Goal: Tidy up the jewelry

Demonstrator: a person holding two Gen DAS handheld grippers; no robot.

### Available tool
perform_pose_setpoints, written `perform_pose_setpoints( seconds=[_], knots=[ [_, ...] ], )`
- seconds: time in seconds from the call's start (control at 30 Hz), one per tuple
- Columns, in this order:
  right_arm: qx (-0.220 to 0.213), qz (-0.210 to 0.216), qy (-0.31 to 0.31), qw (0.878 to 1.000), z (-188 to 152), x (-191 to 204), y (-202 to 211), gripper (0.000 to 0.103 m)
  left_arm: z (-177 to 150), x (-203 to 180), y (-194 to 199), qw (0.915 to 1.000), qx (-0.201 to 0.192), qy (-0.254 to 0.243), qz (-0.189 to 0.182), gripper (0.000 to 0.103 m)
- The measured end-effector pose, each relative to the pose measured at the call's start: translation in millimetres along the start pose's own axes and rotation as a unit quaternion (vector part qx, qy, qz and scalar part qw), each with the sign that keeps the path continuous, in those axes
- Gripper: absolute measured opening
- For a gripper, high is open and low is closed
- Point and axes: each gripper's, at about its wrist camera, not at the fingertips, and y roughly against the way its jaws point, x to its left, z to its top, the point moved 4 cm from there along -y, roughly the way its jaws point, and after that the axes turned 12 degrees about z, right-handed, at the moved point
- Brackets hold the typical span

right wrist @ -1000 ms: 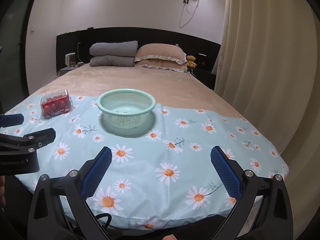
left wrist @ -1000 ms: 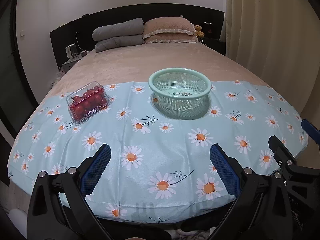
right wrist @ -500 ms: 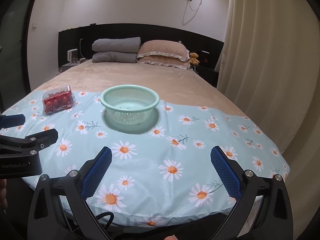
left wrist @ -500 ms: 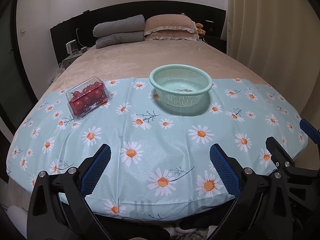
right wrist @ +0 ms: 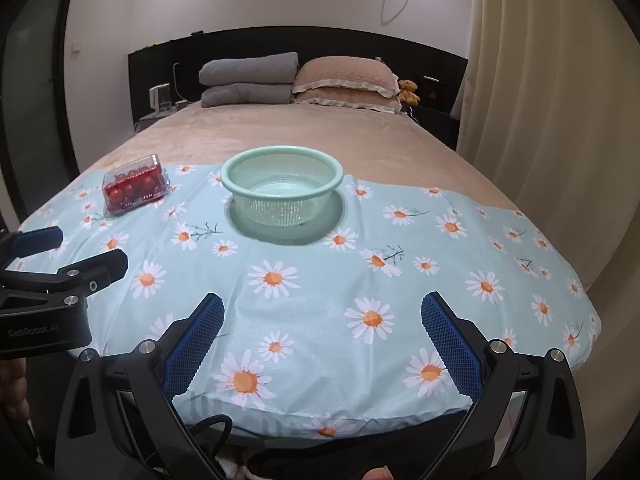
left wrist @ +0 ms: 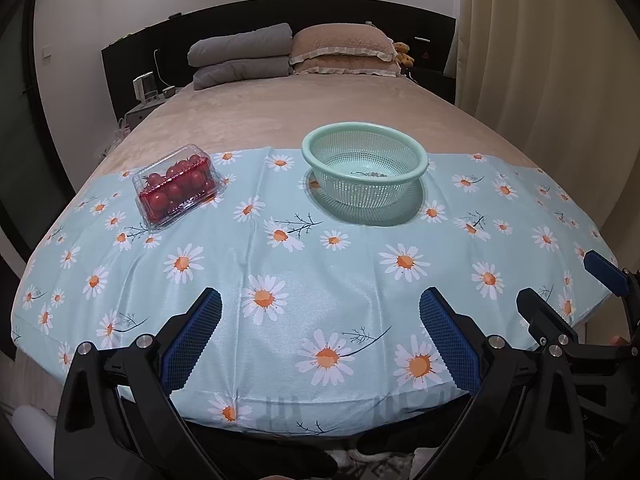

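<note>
Left tool [left wrist: 320,320]: jaws spread wide, nothing between them, held above the near edge of the daisy cloth [left wrist: 280,280].
Right tool [right wrist: 322,320]: likewise spread and holding nothing, just beside the left one.
Basket [left wrist: 362,168]: mint-green, ahead of both tools and well apart from them, on the cloth's far part.
Jewelry [left wrist: 370,174]: small pieces on the basket's floor (too small to identify).
Tomato box [left wrist: 176,186]: clear, left of the basket.
</note>
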Motion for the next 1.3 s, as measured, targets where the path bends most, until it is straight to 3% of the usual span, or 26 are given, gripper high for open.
perform_pose_setpoints(
  seconds=[1.3],
  knots=[
    [0.023, -0.010, 0.022, 0.999, -5.0, 0.7, -6.7, 0.095, -2.5, -3.6, -5.1, 0.9998, 0.015, -0.009, 0.007, 0.097]
  ],
)
